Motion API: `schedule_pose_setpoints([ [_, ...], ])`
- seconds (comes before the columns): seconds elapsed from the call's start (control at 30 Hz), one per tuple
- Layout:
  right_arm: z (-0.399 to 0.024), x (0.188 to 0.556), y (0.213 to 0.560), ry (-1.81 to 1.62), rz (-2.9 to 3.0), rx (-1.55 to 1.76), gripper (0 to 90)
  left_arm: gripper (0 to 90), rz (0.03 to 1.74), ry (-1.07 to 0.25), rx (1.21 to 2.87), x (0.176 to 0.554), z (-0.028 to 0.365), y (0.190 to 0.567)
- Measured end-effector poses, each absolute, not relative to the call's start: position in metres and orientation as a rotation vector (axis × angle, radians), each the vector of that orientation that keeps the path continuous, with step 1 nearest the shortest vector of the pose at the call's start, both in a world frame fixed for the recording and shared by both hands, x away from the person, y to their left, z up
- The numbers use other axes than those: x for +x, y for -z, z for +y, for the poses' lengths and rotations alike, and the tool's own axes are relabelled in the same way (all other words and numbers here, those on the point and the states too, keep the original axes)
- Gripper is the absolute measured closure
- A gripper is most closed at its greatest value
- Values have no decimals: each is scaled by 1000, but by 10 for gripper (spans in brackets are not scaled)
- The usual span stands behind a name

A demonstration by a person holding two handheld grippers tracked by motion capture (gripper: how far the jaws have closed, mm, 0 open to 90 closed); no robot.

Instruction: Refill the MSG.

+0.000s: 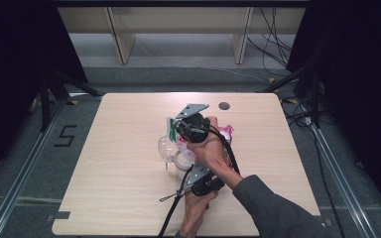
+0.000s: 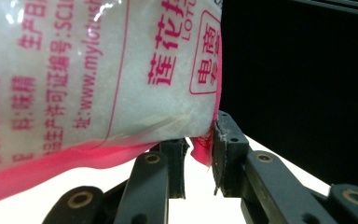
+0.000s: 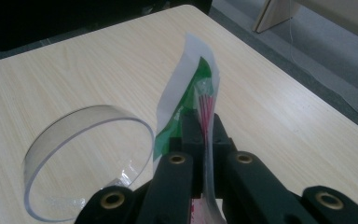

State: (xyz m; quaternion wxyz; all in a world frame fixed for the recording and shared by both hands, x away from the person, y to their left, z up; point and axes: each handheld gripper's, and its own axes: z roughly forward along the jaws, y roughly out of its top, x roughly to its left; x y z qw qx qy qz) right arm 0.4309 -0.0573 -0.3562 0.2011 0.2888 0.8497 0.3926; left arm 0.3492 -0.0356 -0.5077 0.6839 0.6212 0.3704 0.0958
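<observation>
Pouring looks not yet begun: left hand-held gripper (image 2: 199,156) pinches the pink-edged powder bag (image 2: 98,74) by a corner, right hand-held gripper (image 3: 204,135) clamps its top edge beside the clear round container (image 3: 86,161) on the bench (image 3: 51,79).

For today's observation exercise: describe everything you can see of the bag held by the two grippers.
The bag is a soft plastic pouch, translucent white with pink print and a pink sealed edge; white grains seem to fill it. A green and white corner shows in the right gripper view. It hangs above the table, beside a clear round container. The left gripper pinches its pink edge; the right gripper is clamped on the flat seam.
</observation>
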Motion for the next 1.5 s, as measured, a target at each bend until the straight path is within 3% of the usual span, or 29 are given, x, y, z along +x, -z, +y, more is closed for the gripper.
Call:
schedule_pose_setpoints([
  [1.5,-53,430,358,-1058,2381,774,900,760,834,-214,1381,349,-35,507],
])
